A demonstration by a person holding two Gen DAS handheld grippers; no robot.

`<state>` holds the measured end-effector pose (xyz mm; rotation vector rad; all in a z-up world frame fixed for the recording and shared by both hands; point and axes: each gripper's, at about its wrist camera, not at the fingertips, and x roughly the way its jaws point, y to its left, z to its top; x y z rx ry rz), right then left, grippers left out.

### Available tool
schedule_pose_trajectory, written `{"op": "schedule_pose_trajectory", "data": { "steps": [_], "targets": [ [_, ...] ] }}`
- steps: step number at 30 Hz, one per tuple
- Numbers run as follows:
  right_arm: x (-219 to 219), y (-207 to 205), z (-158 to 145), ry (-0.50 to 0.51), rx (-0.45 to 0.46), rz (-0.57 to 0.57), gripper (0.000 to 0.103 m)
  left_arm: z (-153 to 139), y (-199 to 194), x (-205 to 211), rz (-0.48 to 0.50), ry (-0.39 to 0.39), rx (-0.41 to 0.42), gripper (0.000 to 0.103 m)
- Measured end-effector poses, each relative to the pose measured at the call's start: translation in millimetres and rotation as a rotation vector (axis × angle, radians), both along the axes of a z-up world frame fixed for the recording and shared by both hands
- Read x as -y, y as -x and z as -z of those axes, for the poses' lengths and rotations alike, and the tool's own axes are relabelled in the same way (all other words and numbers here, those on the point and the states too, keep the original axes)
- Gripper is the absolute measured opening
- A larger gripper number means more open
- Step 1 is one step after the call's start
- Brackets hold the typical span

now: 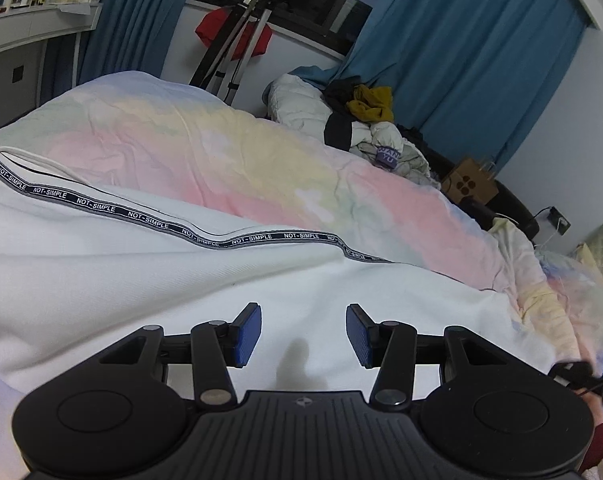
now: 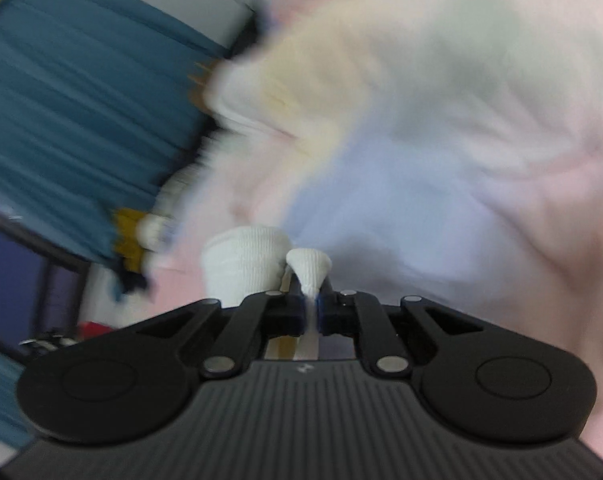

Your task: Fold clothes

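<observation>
Right hand-held gripper (image 2: 310, 312) pinches white garment (image 2: 307, 270), surroundings blurred; left hand-held gripper (image 1: 303, 334) open, empty.

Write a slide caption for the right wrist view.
Right claw shut on white ribbed fabric above a pastel duvet.

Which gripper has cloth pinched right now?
The right gripper: shut on white ribbed cloth. The left gripper stands open above the white garment.
</observation>
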<state>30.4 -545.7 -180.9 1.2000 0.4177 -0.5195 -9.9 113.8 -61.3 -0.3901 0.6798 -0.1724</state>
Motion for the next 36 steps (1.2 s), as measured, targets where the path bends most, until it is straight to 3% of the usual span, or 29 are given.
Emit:
{"op": "schedule_pose_trajectory", "data": {
  "steps": [4, 9, 13, 16, 20, 23, 26, 32, 36],
  "targets": [
    [10.7, 11.5, 29.4, -0.186, 0.012, 0.052, 0.012, 1.2, -3.4, 0.5, -0.004, -0.009, -0.005, 0.050],
    [1.8, 27.3, 18.1, -0.214, 0.039, 0.066, 0.018, 0.2, -1.8, -0.7, 0.003, -0.002, -0.004, 0.050],
    [-12.9, 52.5, 23.5, -0.379, 0.077, 0.170, 0.054, 2.2, -3.3, -2.9, 0.011, -0.006, -0.002, 0.051],
    [-24.5, 54.1, 21.7, -0.431, 0.095, 0.185, 0.066, 5.7, -0.7, -4.4, 0.016, 0.012, -0.015, 0.053],
    [-35.5, 33.7, 4.1, -0.313, 0.038, 0.096, 0.075, 16.2, -3.3, -2.4, -0.008, -0.006, -0.052, 0.054],
    [-40.6, 27.4, 0.2, -0.233, -0.015, 0.094, 0.077, 21.4, -7.7, 0.3, -0.022, 0.003, -0.075, 0.054],
    [-39.2, 9.4, 12.2, -0.223, -0.068, 0.050, 0.078, 23.8, -10.7, 6.0, -0.035, -0.012, -0.077, 0.054],
    [-35.8, -20.8, 15.2, -0.099, -0.007, 0.070, 0.078, 33.8, -16.0, 18.6, -0.036, -0.060, -0.088, 0.054],
    [-39.6, -37.4, 3.5, 0.010, 0.119, 0.035, 0.078, 40.8, -23.9, 26.7, -0.035, -0.100, -0.094, 0.054]
  ]
}}
